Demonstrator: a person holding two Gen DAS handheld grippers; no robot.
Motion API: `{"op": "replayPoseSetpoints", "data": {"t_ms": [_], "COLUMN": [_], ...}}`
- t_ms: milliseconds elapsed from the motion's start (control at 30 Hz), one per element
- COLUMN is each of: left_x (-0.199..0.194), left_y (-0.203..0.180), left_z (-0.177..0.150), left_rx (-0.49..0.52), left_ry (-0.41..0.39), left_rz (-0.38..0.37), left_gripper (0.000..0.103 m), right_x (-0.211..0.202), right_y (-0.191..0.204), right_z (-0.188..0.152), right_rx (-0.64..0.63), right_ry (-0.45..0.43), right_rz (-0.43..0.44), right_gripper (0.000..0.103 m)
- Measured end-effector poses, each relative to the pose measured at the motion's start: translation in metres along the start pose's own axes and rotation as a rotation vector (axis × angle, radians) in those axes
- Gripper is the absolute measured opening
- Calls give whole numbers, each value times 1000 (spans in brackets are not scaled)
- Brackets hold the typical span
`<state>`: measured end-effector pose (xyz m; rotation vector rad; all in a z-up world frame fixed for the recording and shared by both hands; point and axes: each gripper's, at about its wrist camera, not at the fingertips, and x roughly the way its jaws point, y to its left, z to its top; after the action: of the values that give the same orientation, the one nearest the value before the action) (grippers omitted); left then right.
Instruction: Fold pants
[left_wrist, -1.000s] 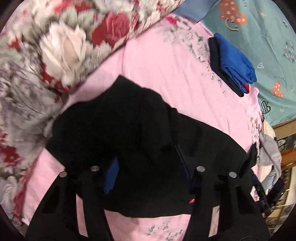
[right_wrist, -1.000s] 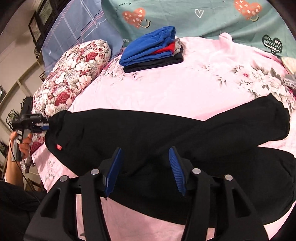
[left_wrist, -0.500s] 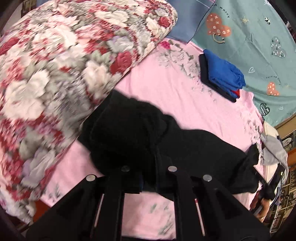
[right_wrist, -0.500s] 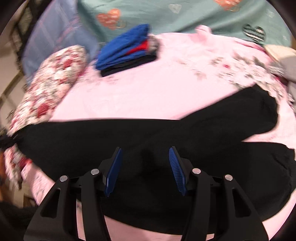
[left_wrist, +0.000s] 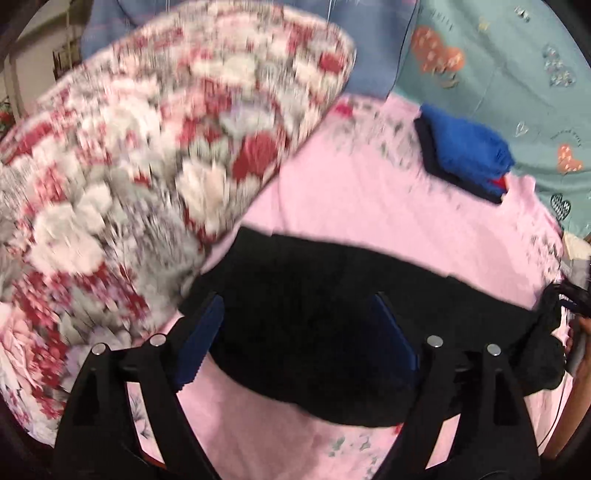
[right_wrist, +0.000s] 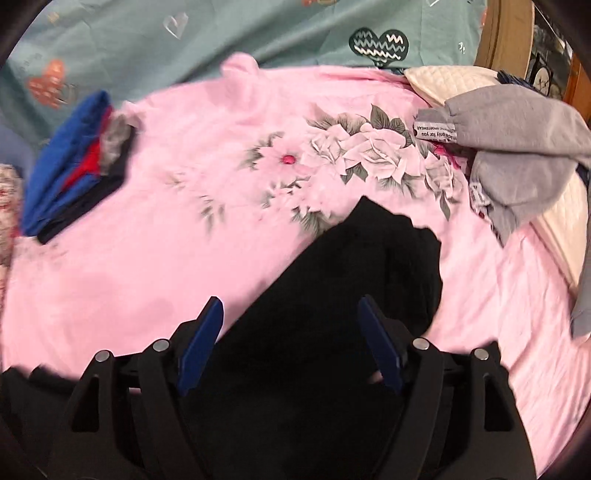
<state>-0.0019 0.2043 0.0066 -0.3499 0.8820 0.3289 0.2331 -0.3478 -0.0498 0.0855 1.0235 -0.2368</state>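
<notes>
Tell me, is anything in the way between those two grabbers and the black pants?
Nothing visible. The pants lie right under the open left gripper, and the leg end right under the open right gripper. The floral pillow sits beside the waist end; the folded pile and grey garment lie apart on the pink sheet.

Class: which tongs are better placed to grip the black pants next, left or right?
Probably the right tongs: open, with a black pants leg end running between the fingers. The left tongs are open too, above the blurred other end.
</notes>
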Motion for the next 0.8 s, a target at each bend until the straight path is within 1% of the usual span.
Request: {"op": "replayPoseSetpoints", "data": {"t_ms": [33,67,100,133,167,200,233,267,300,333,367,400,433,467,500,567,633,667,733,767,800], "left_x": [-3,-1,1,5,11,17,25,33,41,49,54,59,64,66,68,76,85,88,87,84,79], "left_y": [-2,-5,-8,-13,-16,-22,-29,-35,-40,-44,-45,-45,-42,-39,-37,-32,-31,-32,-32,-32,-32], "left_z": [1,2,2,2,3,4,3,1,0,-1,-3,-4,-5,-5,-6,-6,-7,-6,-6,-5,-5], "left_rx": [-7,-11,-11,-5,6,20,45,62,81,94,100,103,100,95,90,83,95,101,110,111,113], "left_ry": [-12,-7,7,23,37,50,67,81,101,122,135,149,159,163,163,172,194,201,205,195,174], "left_rz": [-14,-27,-47,-66,-75,-79,-85,-83,-78,-78,-81,-84,-88,-90,-88,-69,-52,-41,-26,-22,-15], "left_gripper": [87,87,87,87,87,87,87,87,87,87,87,87,87,87,87,87,87,87,87,87,87], "right_x": [10,28,43,48,51,50,48,46,40,30,8,-17,-39,-65,-82,-101,-91,-73,-43,-30,-32], "right_y": [5,10,11,9,4,-3,-11,-23,-35,-47,-64,-80,-95,-117,-136,-176,-207,-222,-237,-248,-251], "right_z": [7,14,16,18,20,19,19,17,15,14,10,3,-5,-21,-38,-77,-108,-125,-149,-163,-171], "right_rx": [-2,-12,-16,2,35,66,100,138,170,194,214,230,249,286,319,383,449,478,532,584,604], "right_ry": [25,69,111,107,114,120,122,137,128,92,19,-49,-102,-156,-186,-212,-187,-138,-26,14,-2], "right_rz": [-41,-94,-141,-151,-131,-90,-40,-28,7,77,144,190,244,325,380,446,450,431,375,399,428], "right_gripper": [76,76,79,79,78,69,35,4,4,4,4,4,4,4,4,4,4,4,6,7,10]}}
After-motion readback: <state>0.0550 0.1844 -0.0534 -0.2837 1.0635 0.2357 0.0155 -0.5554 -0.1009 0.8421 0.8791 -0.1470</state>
